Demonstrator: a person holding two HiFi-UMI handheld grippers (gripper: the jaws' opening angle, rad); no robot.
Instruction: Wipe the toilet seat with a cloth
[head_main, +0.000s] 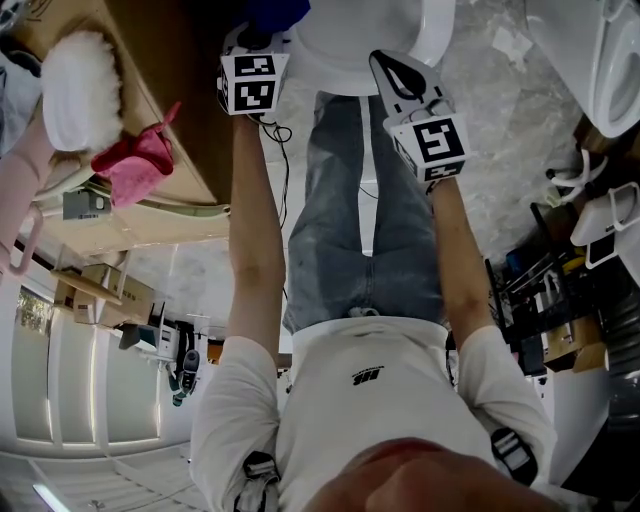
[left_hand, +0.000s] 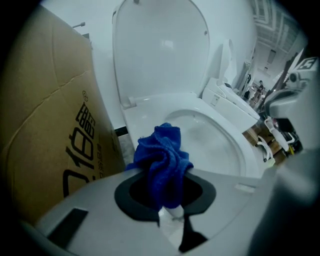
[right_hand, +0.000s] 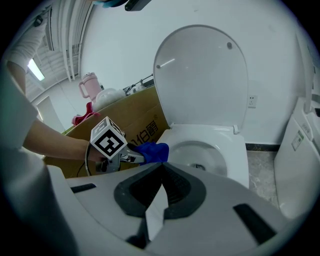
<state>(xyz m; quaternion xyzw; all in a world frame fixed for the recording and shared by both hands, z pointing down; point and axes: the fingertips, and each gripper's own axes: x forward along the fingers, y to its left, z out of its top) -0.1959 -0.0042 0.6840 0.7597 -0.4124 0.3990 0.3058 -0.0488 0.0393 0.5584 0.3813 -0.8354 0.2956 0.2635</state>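
Left gripper (left_hand: 166, 197): jaws clamped on a crumpled blue microfibre cloth (left_hand: 162, 157). The cloth bunches out ahead of the jaws and hides their tips. It is at the near left edge of the white oval toilet seat (left_hand: 240, 145), between the bowl and the tall brown cardboard box (left_hand: 50, 125) that stands just left of the toilet. No view shows whether the cloth touches the seat. In the head view only a dark blue corner of it appears, cut off by the top edge.

Right gripper (right_hand: 161, 169): jaws together with nothing between them, held near the toilet and to the right of the left gripper. Its view shows the left gripper's marker cube and the cloth against the seat's left rim.

The white plastic toilet lid (right_hand: 200, 75) stands raised against the far wall. Part of the bowl's interior shows past the seat, and the rest is covered by the gripper bodies.

On the box lie a pink crumpled cloth (head_main: 135, 165) and a white fluffy object (head_main: 80, 90) whose nature is hard to make out. A pink tumbler with a handle (right_hand: 89, 87) rises behind them.

A second white ceramic fixture (head_main: 600, 60) at the far right is cut off by the frame. The person's forearms, jeans and white shirt fill the middle of the head view.
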